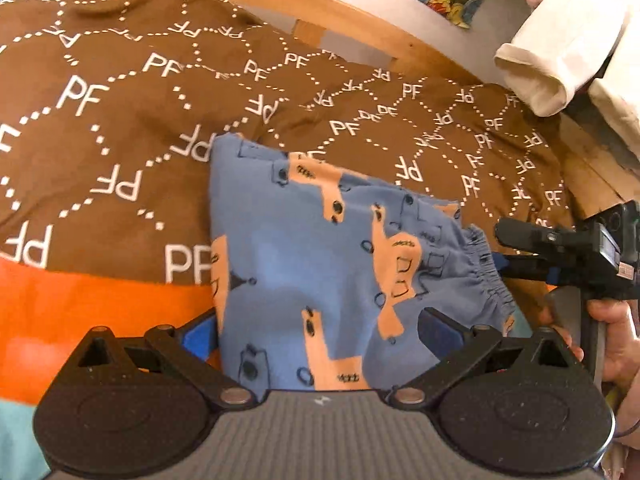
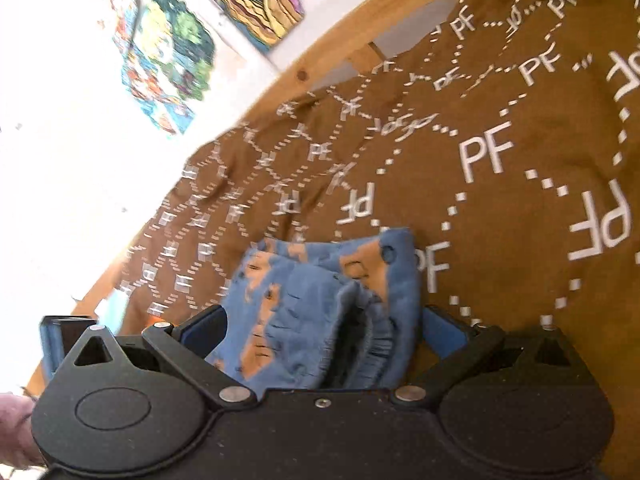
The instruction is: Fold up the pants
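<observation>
The pants (image 1: 320,248) are small, blue with orange animal prints, and lie folded on the brown "PF" blanket (image 1: 120,120). In the left wrist view my left gripper (image 1: 316,332) is open, its blue-padded fingers standing on either side of the near edge of the pants. My right gripper (image 1: 508,256) shows at the right, against the elastic waistband (image 1: 480,264). In the right wrist view the right gripper (image 2: 320,328) is open with the bunched waistband end of the pants (image 2: 320,312) between its fingers.
A wooden bed frame (image 1: 360,12) runs behind the blanket (image 2: 520,160). An orange and teal band (image 1: 80,312) is at the near left. A cream cloth (image 1: 568,52) hangs at the upper right. Colourful pictures (image 2: 168,52) hang on the white wall.
</observation>
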The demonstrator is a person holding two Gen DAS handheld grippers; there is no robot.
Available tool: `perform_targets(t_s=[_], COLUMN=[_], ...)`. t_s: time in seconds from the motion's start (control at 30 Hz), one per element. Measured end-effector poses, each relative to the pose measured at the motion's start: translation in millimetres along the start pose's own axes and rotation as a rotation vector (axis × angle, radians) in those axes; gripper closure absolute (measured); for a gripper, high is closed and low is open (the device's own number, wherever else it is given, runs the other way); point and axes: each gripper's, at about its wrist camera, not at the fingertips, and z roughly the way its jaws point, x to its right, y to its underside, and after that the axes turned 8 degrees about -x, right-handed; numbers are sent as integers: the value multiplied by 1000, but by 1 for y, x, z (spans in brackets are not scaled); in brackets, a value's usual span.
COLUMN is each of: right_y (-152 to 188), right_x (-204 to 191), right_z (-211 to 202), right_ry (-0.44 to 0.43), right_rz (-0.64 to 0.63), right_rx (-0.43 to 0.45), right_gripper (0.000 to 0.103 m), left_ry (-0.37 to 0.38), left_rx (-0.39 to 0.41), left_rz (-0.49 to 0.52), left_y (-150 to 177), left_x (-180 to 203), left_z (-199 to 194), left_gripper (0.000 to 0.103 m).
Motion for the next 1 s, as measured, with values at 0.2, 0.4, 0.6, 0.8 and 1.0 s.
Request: perform_targets(t_s=[0.2,0.4,0.6,0.8,1.0], right_y=[-1,-1,4,10,11], right_x=[16,18,12,9,11], right_z=[-11,-14,-10,-3,-3], right_ry=[-158,-102,89,135,139], right_rz=[119,167,152,132,142], right_rx=[33,51,40,30,35], right_gripper=[1,14,55,70,71], left_ry=[88,109,-17,-132,-106], left_rx=[12,-4,-37,-63,-69], left_rz=[-129,-165,-11,79,38], left_y=[0,-2,1,6,8], left_x=[-19,-28,-3,20,14], left_z=[-3,-2,3,7,-2], left_gripper=[0,0,0,4,8])
